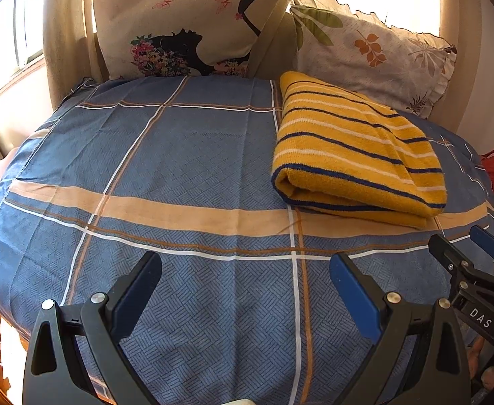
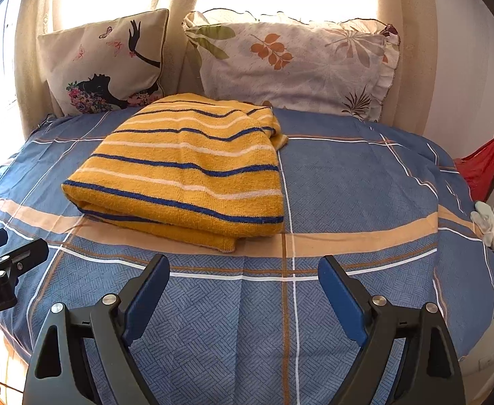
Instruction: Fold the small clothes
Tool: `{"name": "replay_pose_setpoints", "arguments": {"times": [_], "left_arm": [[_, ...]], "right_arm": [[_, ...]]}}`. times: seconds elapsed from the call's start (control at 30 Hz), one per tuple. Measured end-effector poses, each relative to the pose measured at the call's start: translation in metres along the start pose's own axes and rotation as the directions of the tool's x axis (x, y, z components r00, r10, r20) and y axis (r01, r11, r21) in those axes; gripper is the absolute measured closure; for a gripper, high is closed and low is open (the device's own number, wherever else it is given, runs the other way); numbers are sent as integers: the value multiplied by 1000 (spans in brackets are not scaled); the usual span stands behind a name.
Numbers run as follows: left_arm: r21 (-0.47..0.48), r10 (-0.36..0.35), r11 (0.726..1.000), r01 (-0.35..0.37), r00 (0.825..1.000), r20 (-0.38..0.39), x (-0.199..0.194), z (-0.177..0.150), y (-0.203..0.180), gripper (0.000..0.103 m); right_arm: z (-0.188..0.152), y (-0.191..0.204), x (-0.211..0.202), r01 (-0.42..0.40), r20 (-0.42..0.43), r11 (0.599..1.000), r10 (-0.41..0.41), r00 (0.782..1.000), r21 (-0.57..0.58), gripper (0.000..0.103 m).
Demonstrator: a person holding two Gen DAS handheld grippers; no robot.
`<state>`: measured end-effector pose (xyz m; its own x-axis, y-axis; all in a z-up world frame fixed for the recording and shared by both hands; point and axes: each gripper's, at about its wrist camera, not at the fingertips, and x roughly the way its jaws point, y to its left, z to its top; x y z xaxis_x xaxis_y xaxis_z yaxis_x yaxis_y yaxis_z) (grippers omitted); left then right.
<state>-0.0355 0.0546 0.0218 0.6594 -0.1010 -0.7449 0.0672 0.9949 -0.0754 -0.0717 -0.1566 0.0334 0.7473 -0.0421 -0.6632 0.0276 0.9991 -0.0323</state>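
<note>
the yellow striped cloth [image 2: 183, 168] lies folded into a thick rectangle on the bed [image 2: 348, 185], ahead of the right claw [image 2: 243, 287] and a little to its left, well clear of its tips. from the left claw [image 1: 247, 283] the same cloth [image 1: 355, 155] sits ahead and off to the right. neither claw touches it.

both claws stand wide apart with nothing between the blue pads, only the checked bedsheet below them. the right claw's tip also shows at the right edge of the left wrist view [image 1: 476, 249], beside the left claw, so the two hands hang near each other at the near side of the bed.

the cloth looks finished: layers stacked, the long folded edge facing the claws, one lower layer poking out at the near corner and a loose bit bunched at the far right corner. it was probably laid toward the pillows to keep the near part of the bed free for work.

two pillows, one with a silhouette print [image 2: 108, 67] and one with leaves [image 2: 291, 64], lean against the curtain behind the cloth. a red item [image 2: 483, 165] hangs off to the right of the right claw, possibly more laundry; what it is cannot be told.
</note>
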Motion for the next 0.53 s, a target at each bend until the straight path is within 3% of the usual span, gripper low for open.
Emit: {"name": "replay_pose_setpoints", "arguments": {"times": [0.53], "left_arm": [[-13, 5, 1000, -5, 1000, 5, 11, 7, 4, 4]], "right_arm": [[10, 14, 19, -1, -31, 999, 0, 1000, -42, 10]]}}
